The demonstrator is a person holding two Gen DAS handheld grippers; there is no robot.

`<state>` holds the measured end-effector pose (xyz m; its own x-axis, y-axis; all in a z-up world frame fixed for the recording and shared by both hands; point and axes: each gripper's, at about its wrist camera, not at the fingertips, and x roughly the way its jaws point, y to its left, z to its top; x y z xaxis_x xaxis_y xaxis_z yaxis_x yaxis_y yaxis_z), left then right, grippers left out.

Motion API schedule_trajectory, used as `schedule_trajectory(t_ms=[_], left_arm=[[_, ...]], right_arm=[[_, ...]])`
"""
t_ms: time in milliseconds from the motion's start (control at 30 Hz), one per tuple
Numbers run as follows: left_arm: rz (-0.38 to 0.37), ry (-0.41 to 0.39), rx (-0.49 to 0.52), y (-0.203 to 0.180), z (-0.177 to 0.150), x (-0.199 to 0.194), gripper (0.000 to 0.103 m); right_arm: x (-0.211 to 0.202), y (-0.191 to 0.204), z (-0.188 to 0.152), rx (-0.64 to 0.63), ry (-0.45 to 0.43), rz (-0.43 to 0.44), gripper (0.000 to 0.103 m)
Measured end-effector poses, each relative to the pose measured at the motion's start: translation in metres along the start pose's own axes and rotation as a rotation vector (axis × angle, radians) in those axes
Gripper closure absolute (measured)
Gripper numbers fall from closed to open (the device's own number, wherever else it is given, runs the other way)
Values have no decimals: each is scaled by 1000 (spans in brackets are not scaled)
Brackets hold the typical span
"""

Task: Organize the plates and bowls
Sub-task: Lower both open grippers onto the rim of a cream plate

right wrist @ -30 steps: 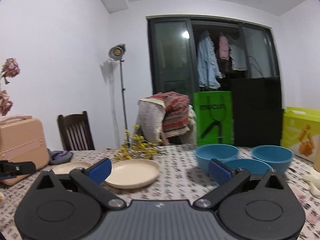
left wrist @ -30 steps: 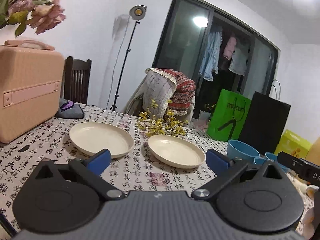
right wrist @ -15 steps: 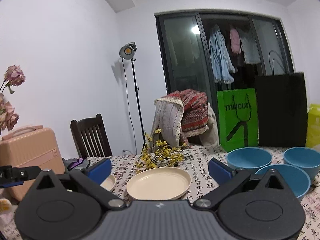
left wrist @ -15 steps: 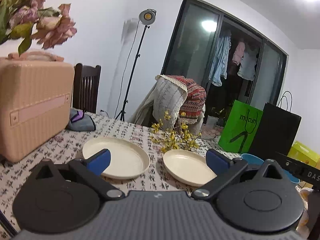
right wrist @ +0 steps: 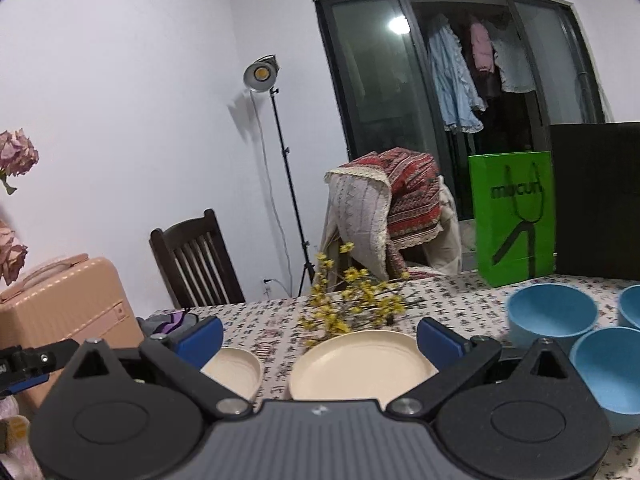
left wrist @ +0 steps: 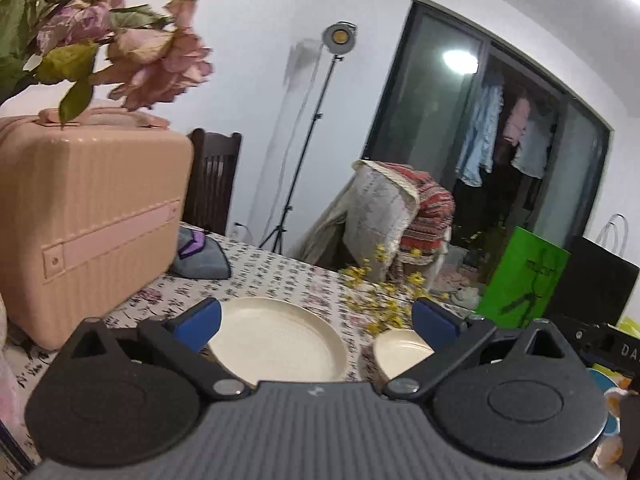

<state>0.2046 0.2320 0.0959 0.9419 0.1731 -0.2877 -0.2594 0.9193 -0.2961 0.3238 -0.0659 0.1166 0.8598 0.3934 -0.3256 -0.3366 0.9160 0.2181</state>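
Two handheld grippers are held low over a dining table (right wrist: 460,292) covered with a cloth printed in black characters.

From the left wrist camera, the left gripper (left wrist: 316,316) has its two blue-tipped fingers (left wrist: 198,318) spread wide apart, with nothing between them and nothing touching them. Seen through the gap lies a cream plate (left wrist: 276,340), empty and flat on the cloth. Just to its right, apart from it, sits a second cream plate (left wrist: 398,350), partly hidden behind the right-hand finger. A spray of small yellow flowers (left wrist: 380,292) lies just beyond the two plates. At the left edge stands a peach-coloured hard case (left wrist: 88,216), with pink flowers (left wrist: 156,60) hanging above it.

From the right wrist camera, the right gripper (right wrist: 320,338) is likewise spread wide — its fingers hold nothing and touch nothing. Between them sits the nearer cream plate (right wrist: 360,368); the other cream plate (right wrist: 236,372) lies to its left, behind the left-hand finger. To the right are three blue bowls, all upright and close together: one further back (right wrist: 552,312), one nearer (right wrist: 612,368), and a third cut off by the frame edge (right wrist: 632,308). Whether the bowls touch one another cannot be told. A green paper bag (right wrist: 512,216) stands behind them.
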Motion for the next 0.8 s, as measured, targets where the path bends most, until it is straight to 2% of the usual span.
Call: schedule_trajectory(t_ms=[300,800], left_arm=[[61,26,-34,30,12,24,0],[124,53,-30,49,29,67,0]], right_arm=[[40,38,4,-17,29,21,0],[94,69,-5,-7,77,13,0]])
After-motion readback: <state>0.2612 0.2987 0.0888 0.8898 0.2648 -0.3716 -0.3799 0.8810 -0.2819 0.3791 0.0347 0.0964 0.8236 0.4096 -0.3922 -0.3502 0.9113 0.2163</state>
